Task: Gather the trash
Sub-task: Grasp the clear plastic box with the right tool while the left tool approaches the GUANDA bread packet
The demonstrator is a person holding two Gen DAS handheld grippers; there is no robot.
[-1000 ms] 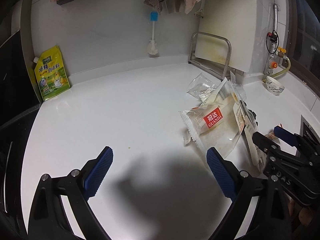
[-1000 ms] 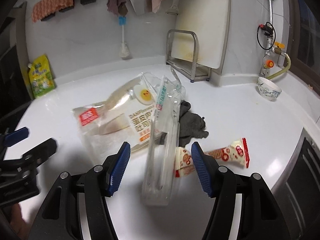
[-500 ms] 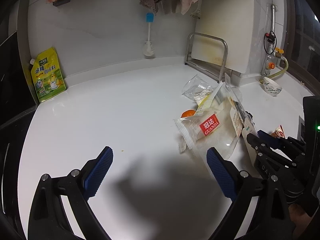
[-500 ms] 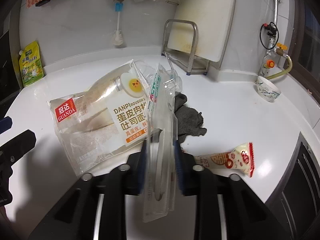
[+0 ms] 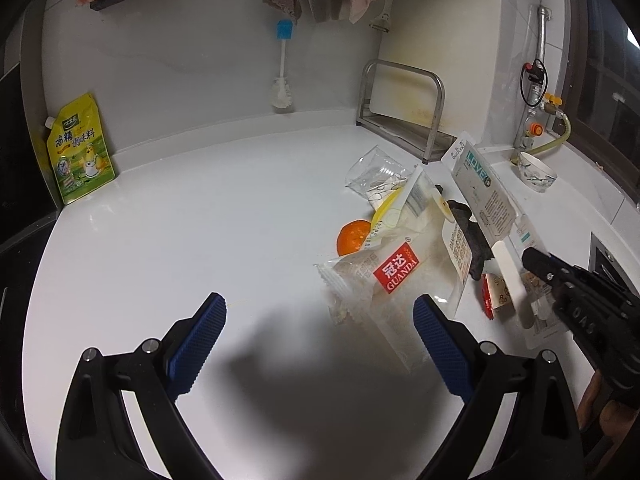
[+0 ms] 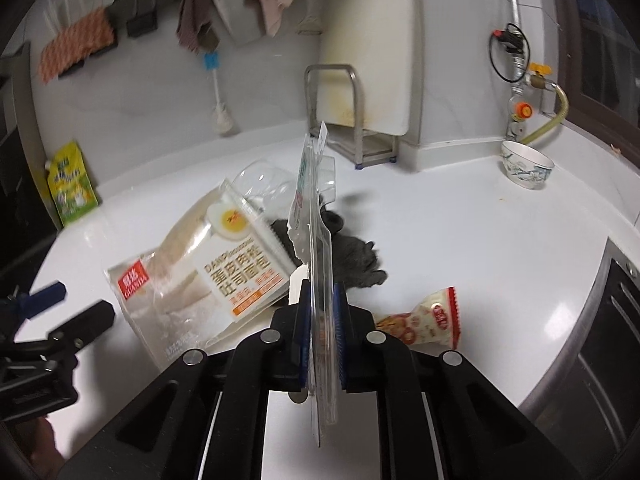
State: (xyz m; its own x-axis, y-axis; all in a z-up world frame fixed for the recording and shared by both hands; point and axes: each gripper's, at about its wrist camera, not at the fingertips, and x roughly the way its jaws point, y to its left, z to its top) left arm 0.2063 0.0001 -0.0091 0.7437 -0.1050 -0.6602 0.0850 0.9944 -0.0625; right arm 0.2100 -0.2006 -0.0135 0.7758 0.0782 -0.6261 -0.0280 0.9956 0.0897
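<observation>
On a white kitchen counter point(image 5: 200, 220), the right gripper point(image 6: 321, 316) now stands clamped on a clear blister pack point(image 6: 316, 216), its blue pads having closed from wide apart a second ago; the pack is held upright on edge above the bread wrapper point(image 6: 208, 272) and grey cloth point(image 6: 360, 260). The left gripper point(image 5: 316, 340) hovers with jaws apart over bare counter, beside the wrapper. An orange point(image 5: 353, 236), earlier hidden, now shows behind the wrapper.
</observation>
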